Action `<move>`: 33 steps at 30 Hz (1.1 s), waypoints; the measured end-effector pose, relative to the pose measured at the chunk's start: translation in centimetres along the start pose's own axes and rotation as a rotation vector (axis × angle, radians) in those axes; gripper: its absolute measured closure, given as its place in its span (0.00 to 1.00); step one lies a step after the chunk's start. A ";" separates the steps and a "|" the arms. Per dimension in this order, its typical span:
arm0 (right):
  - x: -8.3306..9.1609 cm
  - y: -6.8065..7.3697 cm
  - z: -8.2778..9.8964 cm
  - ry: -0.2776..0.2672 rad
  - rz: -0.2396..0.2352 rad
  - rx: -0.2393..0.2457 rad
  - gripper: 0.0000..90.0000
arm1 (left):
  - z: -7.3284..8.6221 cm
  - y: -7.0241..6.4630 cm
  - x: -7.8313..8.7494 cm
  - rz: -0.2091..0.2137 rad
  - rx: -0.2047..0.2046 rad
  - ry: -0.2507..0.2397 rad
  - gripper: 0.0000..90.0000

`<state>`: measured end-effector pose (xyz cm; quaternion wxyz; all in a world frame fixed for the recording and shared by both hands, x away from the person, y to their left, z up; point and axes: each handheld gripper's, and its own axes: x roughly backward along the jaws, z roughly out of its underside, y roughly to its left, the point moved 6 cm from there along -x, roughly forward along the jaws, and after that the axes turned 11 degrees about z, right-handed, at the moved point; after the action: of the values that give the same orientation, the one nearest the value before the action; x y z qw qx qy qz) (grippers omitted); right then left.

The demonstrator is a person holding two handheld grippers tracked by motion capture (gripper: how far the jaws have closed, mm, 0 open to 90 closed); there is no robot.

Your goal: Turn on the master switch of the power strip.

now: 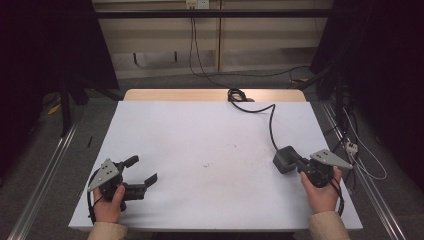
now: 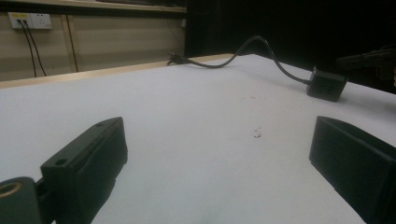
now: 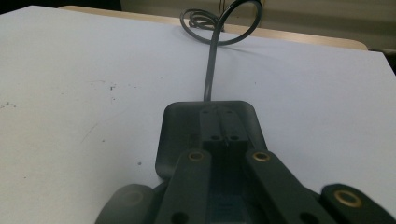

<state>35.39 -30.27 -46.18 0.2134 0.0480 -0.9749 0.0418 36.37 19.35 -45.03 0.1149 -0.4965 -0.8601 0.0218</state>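
**Right fingers closed over the power adapter, left fingers spread and waiting**

In the right gripper view the fingers (image 3: pixel 219 128) are drawn together, tips touching, lying on top of the dark power adapter (image 3: pixel 177 135). They look pressed down on its flat upper face, not clamped around its sides, so whether they actually grip it I cannot tell; most likely the closed tips serve to pin or nudge the block. The right gripper (image 1: pixel 295 162) sits low at the right side of the tabletop (image 1: pixel 200 130), with the person's right hand (image 1: pixel 322 192) wrapped round its body

The adapter (image 1: pixel 286 159) rests flat on the white surface, near the right edge. Its cable (image 1: pixel 271 125) runs away from it toward the far edge, where the slack is gathered in a loose coil (image 1: pixel 237 95), so the cord has some give if the block gets shifted

The left gripper (image 1: pixel 140 172) is well apart from all this, near the left front corner. Its fingers (image 2: pixel 88 158) stand wide open with only bare tabletop between them, holding nothing. In the left gripper view the adapter (image 2: pixel 327 84) shows off across the surface, which suggests this gripper is aimed roughly that way, ready to come in as the second hand
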 end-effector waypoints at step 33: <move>0.0 0.1 0.1 0.000 0.009 -0.007 1.00 | 0.0 0.1 0.0 0.001 0.000 0.001 0.04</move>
<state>35.36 -30.21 -46.23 0.2132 0.0430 -0.9753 0.0392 36.43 19.37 -45.06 0.1154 -0.4968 -0.8599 0.0216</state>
